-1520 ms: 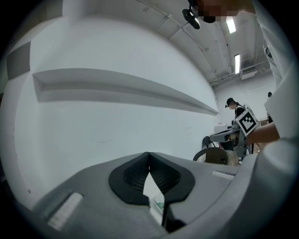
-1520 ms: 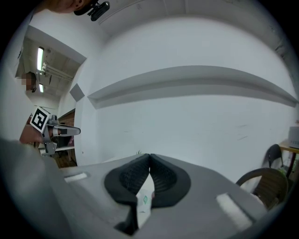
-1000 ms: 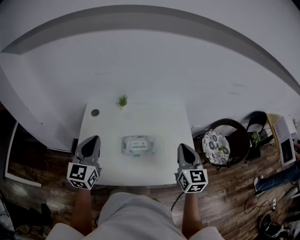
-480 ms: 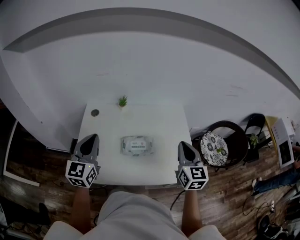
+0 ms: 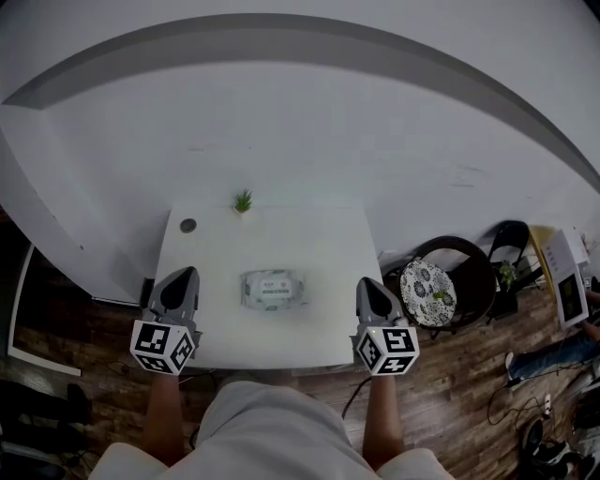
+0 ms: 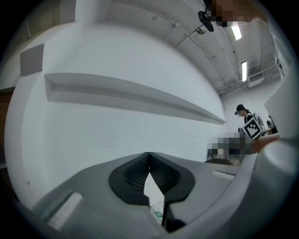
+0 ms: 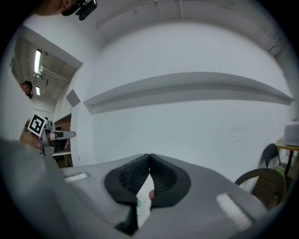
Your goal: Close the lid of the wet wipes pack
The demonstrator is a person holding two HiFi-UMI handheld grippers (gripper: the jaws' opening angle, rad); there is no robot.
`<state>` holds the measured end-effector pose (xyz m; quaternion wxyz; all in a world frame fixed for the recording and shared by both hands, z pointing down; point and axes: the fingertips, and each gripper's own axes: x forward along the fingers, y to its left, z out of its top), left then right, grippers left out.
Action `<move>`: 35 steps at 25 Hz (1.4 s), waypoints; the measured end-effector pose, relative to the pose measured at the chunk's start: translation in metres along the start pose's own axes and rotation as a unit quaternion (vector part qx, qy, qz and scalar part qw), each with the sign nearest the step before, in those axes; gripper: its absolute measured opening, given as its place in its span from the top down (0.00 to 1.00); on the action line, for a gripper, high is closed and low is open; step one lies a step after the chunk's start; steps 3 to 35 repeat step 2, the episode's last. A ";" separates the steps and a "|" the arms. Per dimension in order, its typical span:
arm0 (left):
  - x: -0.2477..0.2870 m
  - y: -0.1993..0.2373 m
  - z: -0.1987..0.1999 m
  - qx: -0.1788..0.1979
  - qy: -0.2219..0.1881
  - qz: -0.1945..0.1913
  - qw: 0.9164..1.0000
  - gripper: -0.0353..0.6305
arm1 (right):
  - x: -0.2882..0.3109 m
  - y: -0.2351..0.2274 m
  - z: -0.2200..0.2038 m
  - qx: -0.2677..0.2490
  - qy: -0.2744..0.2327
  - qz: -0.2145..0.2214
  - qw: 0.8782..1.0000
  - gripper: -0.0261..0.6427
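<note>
**Inspector A:** Head view exposure?

**Inspector B:** Dim and muted. The white desk [image 5: 216, 253] reads brightest. The floor [image 5: 56, 349] at 8 o'clock is near black. Fisheye bends the wall ledge [image 5: 281, 26] into an arc.

**Inspector A:** Gripper views?

**Inspector B:** Ceiling strip lights [image 6: 244, 71] glare at 2 o'clock in the left view, 10 o'clock in the right. Corners vignetted black. Left tool [image 6: 149, 156] and right tool [image 7: 149, 157] bodies soft, defocused.

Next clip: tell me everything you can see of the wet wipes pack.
The pack is a soft-looking, pale rectangular pouch with greenish print and a lighter oblong patch on top, likely the lid; whether that is shut is too small to tell. It lies flat, long side across, on the white table, a little nearer the front edge. Nothing touches it: the left gripper and right gripper are off to either side, apart from it.
</note>
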<state>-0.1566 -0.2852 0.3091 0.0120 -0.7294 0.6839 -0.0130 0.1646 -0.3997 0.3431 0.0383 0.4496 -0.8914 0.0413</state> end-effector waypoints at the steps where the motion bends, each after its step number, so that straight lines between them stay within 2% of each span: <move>1: 0.001 0.000 0.000 -0.001 0.000 -0.001 1.000 0.95 | 0.001 0.000 0.000 0.001 0.000 0.000 1.000 0.96; 35: 0.002 0.001 0.000 -0.002 0.000 -0.002 1.000 0.95 | 0.001 0.001 0.000 0.002 0.000 0.001 1.000 0.96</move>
